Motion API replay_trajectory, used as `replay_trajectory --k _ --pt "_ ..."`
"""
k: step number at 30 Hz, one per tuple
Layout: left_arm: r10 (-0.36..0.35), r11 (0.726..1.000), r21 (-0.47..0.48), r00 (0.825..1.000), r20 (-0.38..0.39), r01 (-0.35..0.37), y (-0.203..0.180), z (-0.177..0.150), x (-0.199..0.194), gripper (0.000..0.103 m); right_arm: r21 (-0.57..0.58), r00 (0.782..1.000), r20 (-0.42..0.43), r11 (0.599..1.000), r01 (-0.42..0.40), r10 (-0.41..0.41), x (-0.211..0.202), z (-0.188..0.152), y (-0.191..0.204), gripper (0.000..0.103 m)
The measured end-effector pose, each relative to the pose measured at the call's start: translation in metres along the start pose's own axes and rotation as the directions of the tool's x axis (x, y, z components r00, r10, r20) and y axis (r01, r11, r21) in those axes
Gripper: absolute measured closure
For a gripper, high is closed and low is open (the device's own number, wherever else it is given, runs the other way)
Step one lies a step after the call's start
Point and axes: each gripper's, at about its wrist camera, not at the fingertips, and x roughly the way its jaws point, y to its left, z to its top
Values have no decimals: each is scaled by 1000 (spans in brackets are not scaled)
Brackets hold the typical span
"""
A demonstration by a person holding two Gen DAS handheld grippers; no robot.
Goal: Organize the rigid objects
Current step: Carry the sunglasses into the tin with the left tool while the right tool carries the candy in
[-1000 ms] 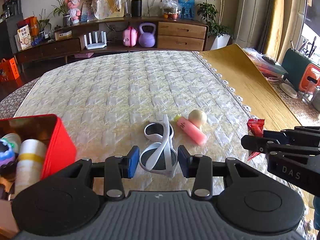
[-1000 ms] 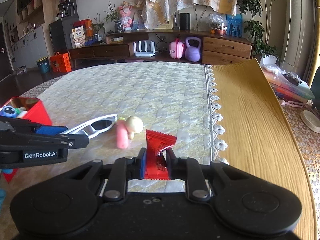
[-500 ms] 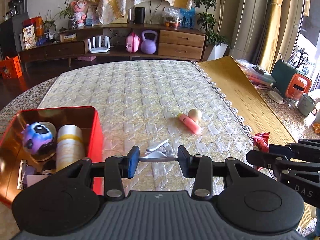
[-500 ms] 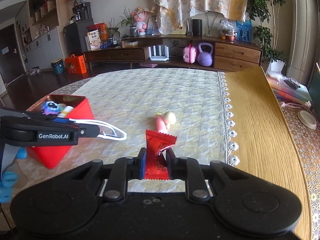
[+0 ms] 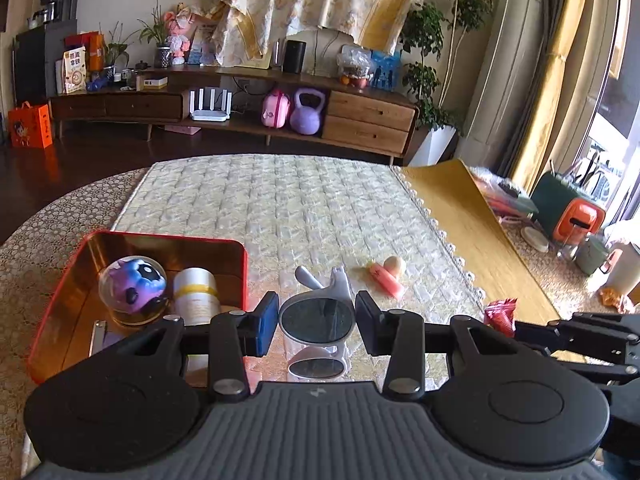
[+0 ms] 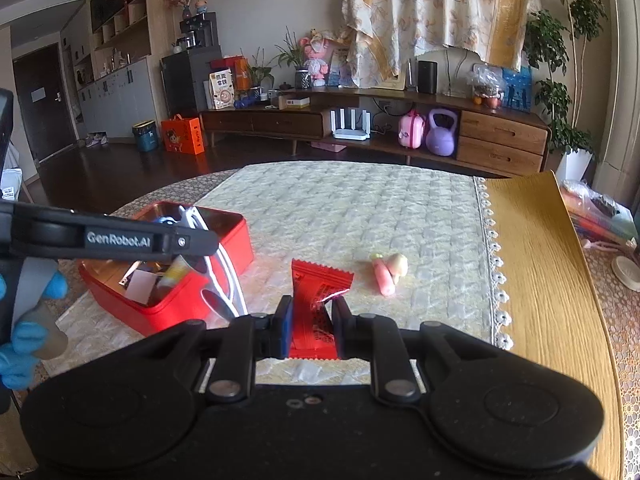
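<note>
Sunglasses [image 5: 316, 320], light, stiff and slippery, are riding clamped by one lens in the left gripper [image 5: 316, 322] beside the red tin [image 5: 60, 300]; the right gripper [image 6: 312, 330] is pinching a red packet [image 6: 316, 292].

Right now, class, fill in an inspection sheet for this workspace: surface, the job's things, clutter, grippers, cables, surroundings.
Surface: round table with a quilted cream mat and a yellow mat beside it.
Job's things: red tin holding a toy in a clear dome and a white roll; pink tube with a pale ball lying on the mat.
Clutter: jars and an orange appliance at the table's right edge.
Grippers: left gripper holds white sunglasses by one lens; right gripper shut on red snack packet.
Cables: nothing seen on the table.
Surroundings: wooden sideboard, purple kettlebell, plants, curtain.
</note>
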Motion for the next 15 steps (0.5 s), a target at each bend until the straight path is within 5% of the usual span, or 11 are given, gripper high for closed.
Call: replay_trajectory --k 15 --pt "111 994 -5 994 20 -110 64 38 -49 62 -87 996 23 992 -87 89 23 35 65 84"
